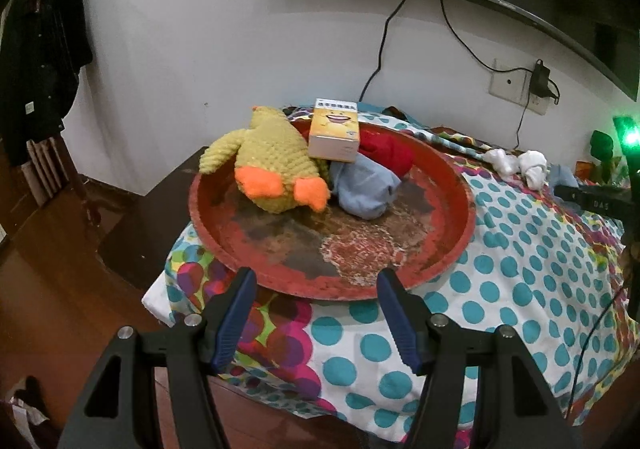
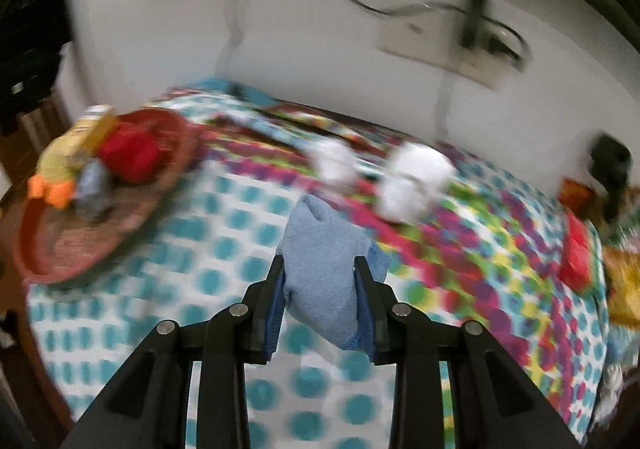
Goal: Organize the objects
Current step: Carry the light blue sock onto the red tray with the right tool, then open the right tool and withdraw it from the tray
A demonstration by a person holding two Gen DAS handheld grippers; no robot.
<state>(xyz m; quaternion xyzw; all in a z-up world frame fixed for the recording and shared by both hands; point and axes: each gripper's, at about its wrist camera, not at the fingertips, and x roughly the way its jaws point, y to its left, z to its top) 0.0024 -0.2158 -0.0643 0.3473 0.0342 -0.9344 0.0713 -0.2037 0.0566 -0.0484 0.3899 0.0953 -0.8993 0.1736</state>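
I find the right gripper (image 2: 318, 263) clamped on a rolled blue sock (image 2: 324, 269), its pads pressed against both sides of the roll. The sock sits directly between the pads and is lifted clear above the spotted cloth (image 2: 224, 249) that covers the surface. Its long axis runs away from me along the fingers, with the folded end pointing forward and up; the near end hangs below the pads.

My left gripper (image 1: 316, 277) stands with its jaws apart and nothing between them, poised just at the near rim of the round red tray (image 1: 400, 285).

The tray rests on the cloth at the surface's left end. In it I count a yellow knitted duck toy (image 1: 268, 153) with orange feet lying toward the left, a second blue sock (image 1: 364, 185) beside it, a red cloth bundle (image 1: 388, 153) behind that, and a small yellow and white box (image 1: 334, 131) propped upright on top of them.

Two knotted white socks (image 2: 400, 177) lie on the cloth beyond the held sock, well apart from the tray. The right view is blurred.
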